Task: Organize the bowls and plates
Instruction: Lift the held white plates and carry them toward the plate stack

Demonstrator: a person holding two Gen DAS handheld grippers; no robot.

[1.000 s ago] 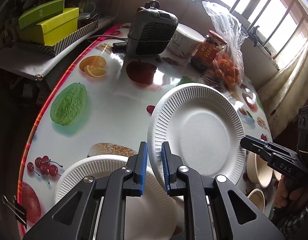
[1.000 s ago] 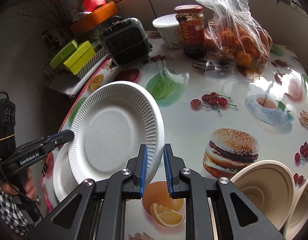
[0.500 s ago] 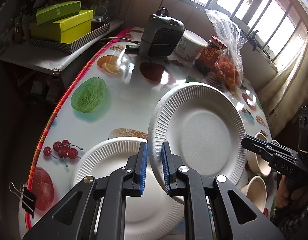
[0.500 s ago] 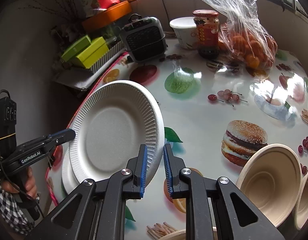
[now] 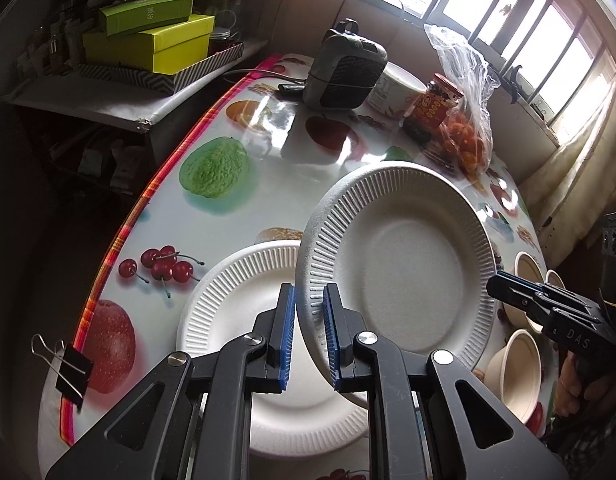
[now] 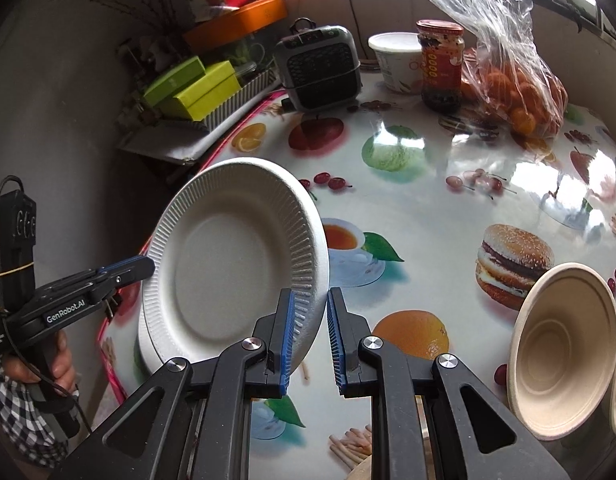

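On the round, glossy fruit-printed surface (image 5: 235,216), you held a white ribbed foam plate (image 5: 404,264) tilted in the air above a second white ribbed plate (image 5: 243,320) lying flat near the surface's edge. Your left claw (image 5: 310,320) was nearly closed on the raised plate's near rim, and your right claw (image 6: 311,322) pinched the opposite rim, both pairs of blue pads set close. The plate looked very light, thin and easily creased, so a gentle pinch on the ribbed rim, where it is stiffest, seemed the safest hold. Beige moulded-fibre bowls (image 6: 564,352) lay tipped on their sides at the surface's right edge, likely light and stiffer, best taken by the lip.
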